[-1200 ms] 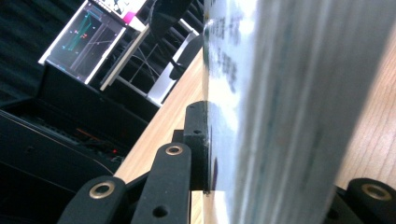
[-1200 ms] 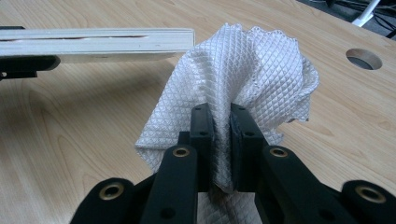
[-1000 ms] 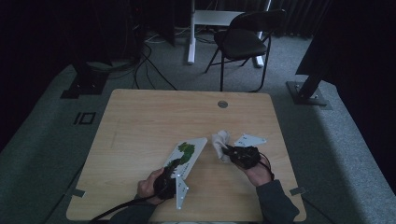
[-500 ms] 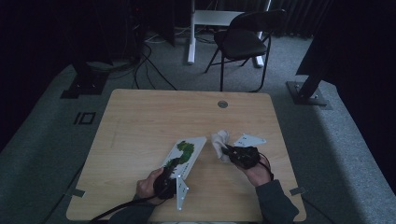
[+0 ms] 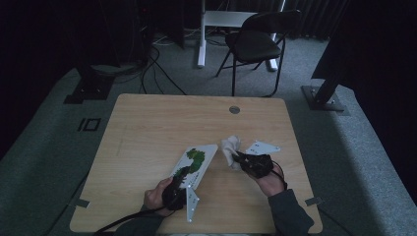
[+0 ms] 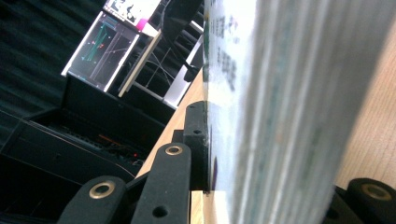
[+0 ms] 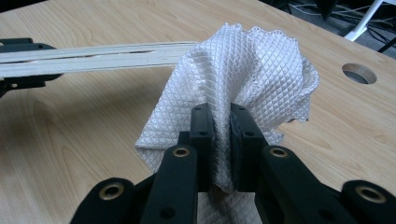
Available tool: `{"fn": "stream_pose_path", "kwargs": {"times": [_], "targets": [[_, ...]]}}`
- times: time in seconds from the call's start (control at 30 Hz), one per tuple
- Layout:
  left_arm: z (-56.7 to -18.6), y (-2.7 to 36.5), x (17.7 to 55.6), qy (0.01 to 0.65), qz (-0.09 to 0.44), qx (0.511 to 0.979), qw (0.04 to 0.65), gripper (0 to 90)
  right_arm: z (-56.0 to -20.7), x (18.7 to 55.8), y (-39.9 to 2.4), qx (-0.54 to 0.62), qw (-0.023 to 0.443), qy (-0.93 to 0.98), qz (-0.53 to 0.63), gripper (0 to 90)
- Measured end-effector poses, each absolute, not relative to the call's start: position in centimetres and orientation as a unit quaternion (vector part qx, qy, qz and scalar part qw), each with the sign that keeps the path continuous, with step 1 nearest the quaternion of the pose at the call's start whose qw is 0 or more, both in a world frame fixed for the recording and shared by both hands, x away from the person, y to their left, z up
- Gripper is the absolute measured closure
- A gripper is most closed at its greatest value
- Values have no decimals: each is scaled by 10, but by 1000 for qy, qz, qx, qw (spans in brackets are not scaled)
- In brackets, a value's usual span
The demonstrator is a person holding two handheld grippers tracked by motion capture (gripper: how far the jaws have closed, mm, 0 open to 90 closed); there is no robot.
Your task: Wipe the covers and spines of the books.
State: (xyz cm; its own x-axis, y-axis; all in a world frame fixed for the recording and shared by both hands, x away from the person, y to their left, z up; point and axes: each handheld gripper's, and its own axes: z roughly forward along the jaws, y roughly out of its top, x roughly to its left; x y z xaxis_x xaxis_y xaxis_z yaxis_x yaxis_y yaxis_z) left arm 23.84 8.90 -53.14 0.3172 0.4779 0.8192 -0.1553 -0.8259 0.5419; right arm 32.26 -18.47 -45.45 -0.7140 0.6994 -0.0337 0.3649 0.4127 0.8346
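The right gripper's fingers (image 7: 243, 135) pinch the white cloth (image 7: 243, 70); the left's (image 6: 191, 135) clamp the board (image 5: 196, 162).

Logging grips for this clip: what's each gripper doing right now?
Left gripper: shut on the book.
Right gripper: shut on the cloth.

Dim room, grey carpet (image 5: 59, 147), black folding chair (image 5: 255, 44), floor cables (image 5: 152, 64), dark curtains (image 5: 49, 29)

A flat white board (image 5: 196, 164) with a green print is held tilted; just beside it, a bunched white quilted cloth (image 5: 230, 149) is pinched upright.
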Motion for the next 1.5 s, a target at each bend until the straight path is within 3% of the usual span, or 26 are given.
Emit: {"fn": "stream_pose_path", "kwargs": {"times": [0.67,1.5], "targets": [[-531,87,235,98,589,754,274,788,-425,324,-165,288,211,819,448,822],[-530,84,233,87,599,748,274,788,-397,356,-133,258,221,819,462,823]]}}
